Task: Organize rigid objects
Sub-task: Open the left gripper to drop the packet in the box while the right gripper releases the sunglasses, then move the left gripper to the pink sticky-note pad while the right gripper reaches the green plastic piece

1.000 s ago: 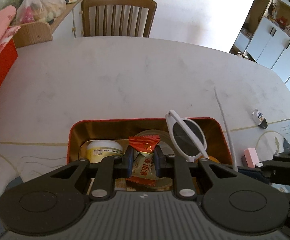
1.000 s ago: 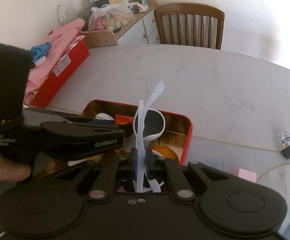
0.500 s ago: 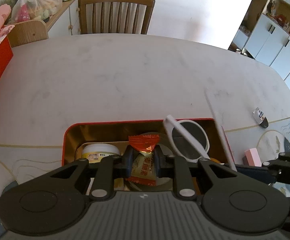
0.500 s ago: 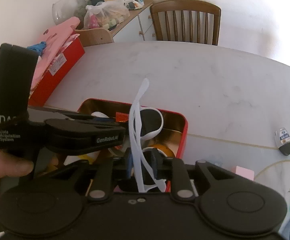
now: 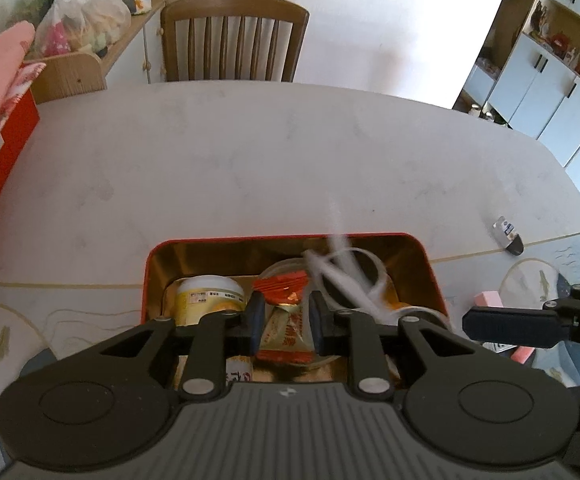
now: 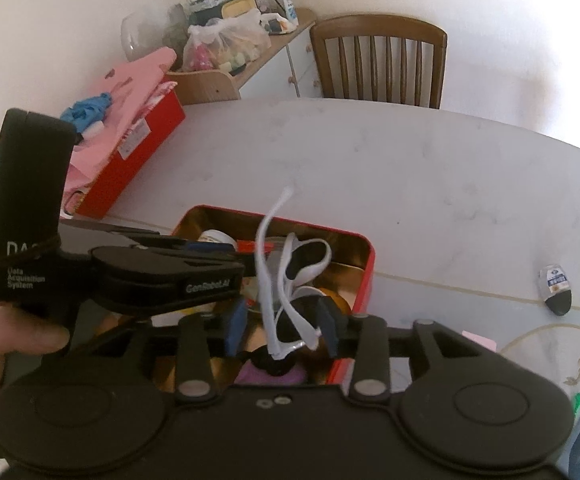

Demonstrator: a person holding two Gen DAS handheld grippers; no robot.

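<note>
While your left hand-held gripper [image 5: 285, 322] stays clamped on the snack packet [image 5: 286, 330] above the red tin [image 5: 429, 264], your right hand-held gripper [image 6: 282, 326] has just been opening, pads apart around the white sunglasses [image 6: 290, 280], dropping toward the tin's 3 o'clock side

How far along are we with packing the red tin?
Done: a yellow jar lies in the red tin. In hand: the left gripper pinches a candy packet; the right gripper, jaws just opening, releases the white sunglasses. Left: the small bottle and pink block on the table.

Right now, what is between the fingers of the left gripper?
A red and gold candy packet sits between the left gripper fingers, above the red tin; left wrist view.
</note>
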